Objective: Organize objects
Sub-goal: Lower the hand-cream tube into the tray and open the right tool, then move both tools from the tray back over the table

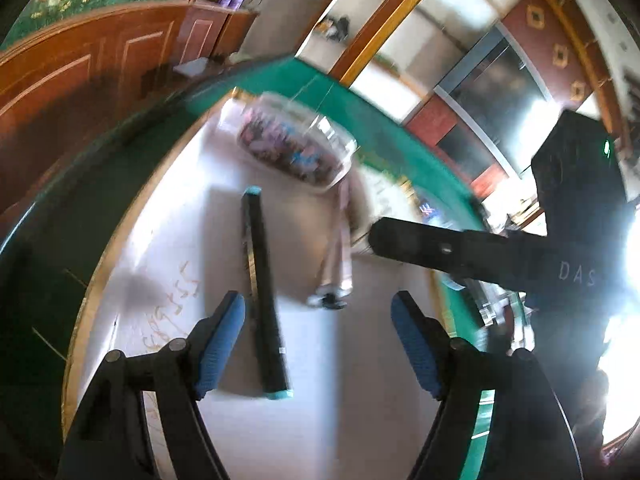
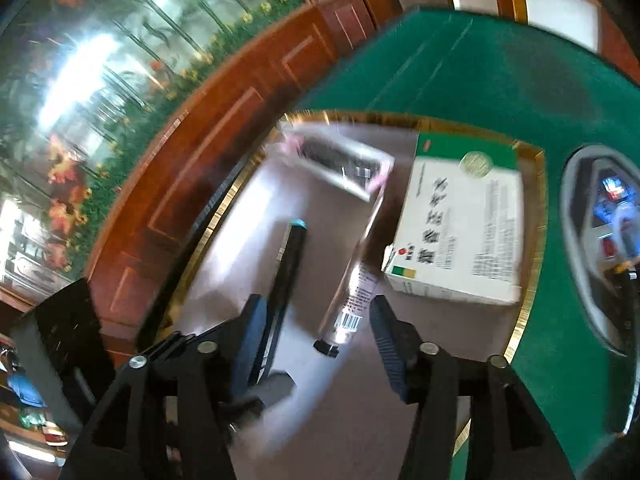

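A gold-rimmed white tray (image 1: 120, 264) lies on a green table. On it lie a long black tube with teal end caps (image 1: 264, 304), a thin silvery cream tube (image 1: 336, 256) and a clear packet with a colourful print (image 1: 296, 144). My left gripper (image 1: 318, 344) is open and empty above the tray, its jaws either side of the black tube's near end. In the right wrist view the tray (image 2: 532, 240) also holds a white and green medicine box (image 2: 464, 232), the black tube (image 2: 288, 268), the cream tube (image 2: 356, 288) and the packet (image 2: 340, 160). My right gripper (image 2: 316, 348) is open over the cream tube's capped end.
The green table (image 2: 480, 80) runs on past the tray. A grey oval dish (image 2: 596, 240) with small items stands right of the tray. A red-brown wooden cabinet (image 2: 224, 136) with a flower mural stands behind. The right gripper's black body (image 1: 520, 252) reaches in from the right.
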`<state>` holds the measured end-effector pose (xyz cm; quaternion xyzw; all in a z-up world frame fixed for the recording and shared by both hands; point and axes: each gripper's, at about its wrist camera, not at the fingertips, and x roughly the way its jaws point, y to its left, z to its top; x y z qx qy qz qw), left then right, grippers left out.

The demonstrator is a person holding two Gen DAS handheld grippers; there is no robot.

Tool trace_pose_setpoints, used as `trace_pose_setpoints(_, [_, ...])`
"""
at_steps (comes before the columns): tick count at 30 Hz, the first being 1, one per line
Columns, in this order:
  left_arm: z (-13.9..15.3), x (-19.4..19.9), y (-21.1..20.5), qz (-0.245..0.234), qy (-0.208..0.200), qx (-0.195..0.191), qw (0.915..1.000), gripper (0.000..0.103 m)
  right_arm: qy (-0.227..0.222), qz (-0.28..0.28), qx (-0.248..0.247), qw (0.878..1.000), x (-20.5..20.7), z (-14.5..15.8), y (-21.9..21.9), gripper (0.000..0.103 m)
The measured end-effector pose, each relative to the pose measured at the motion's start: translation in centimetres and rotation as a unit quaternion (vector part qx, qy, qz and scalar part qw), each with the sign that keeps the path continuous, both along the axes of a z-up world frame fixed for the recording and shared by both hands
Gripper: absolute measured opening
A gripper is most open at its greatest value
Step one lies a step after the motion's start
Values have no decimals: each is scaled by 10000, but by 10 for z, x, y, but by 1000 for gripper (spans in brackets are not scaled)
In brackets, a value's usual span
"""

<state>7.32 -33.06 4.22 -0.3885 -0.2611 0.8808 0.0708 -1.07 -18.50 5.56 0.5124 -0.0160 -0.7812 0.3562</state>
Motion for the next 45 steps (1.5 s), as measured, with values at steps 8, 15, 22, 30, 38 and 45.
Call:
trace_pose_setpoints(8, [18,20,-1,220,369,-123,9990,79,804,-398,-232,9957,12,52,13,95])
trace_pose_setpoints(15, [25,64,-35,659,895,163,9937,80,-1333,206,-1332,9819,-28,7,-33,95])
trace_pose_setpoints(22, [27,83,-66,846,1056,213,9906,81,-1299,-190,-1375,9818,-62,-5,-60,95])
trace_pose_setpoints(30, [24,88,-81,1043,1060,399,9881,81,-1711,83,-1318,9764,-68,-18,-80,95])
trace_pose_setpoints(38, [42,105,-93,1204,1416,434,9816,85,-1613,629,-523,9835,11,-31,-54,95])
trace_pose_setpoints(45, [63,95,-43,585,1474,-255,9870,92,1325,-467,-100,9900,85,55,44,95])
